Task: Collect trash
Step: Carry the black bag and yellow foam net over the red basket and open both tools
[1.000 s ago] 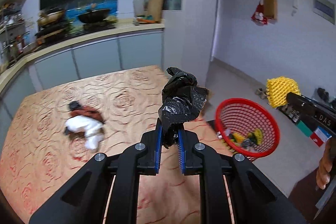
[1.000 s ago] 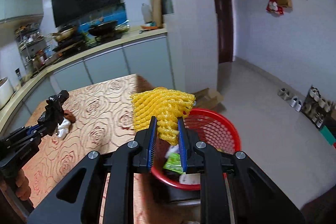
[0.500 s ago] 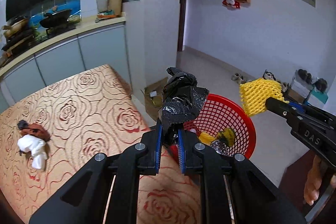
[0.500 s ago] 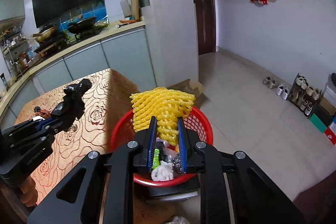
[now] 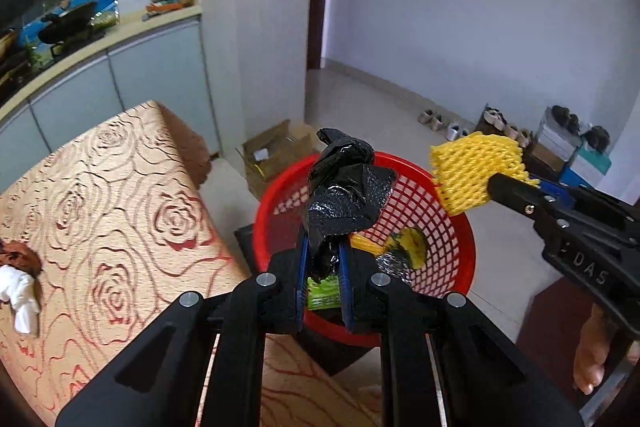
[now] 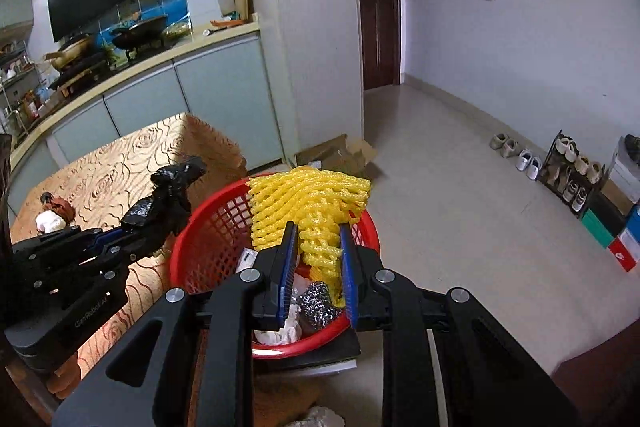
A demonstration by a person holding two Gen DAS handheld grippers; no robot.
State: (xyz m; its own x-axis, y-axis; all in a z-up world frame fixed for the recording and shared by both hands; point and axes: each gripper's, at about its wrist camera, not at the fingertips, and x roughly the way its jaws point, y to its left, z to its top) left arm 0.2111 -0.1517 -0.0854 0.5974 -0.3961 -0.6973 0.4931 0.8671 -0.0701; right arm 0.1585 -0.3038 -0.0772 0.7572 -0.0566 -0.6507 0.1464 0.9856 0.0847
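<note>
Drop step: left tongs (image 5: 323,267) clamp black bag (image 5: 348,193), right tongs (image 6: 318,269) clamp yellow foam net (image 6: 310,205), both over red basket (image 6: 188,239). Next: release.

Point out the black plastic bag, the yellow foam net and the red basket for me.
black plastic bag (image 5: 347,193), left wrist view, on its crumpled bulge.
yellow foam net (image 6: 310,201), right wrist view, on its mesh body.
red basket (image 5: 466,251), left wrist view, on its right rim.

Dim daylight, fisheye bending, dark corners
</note>
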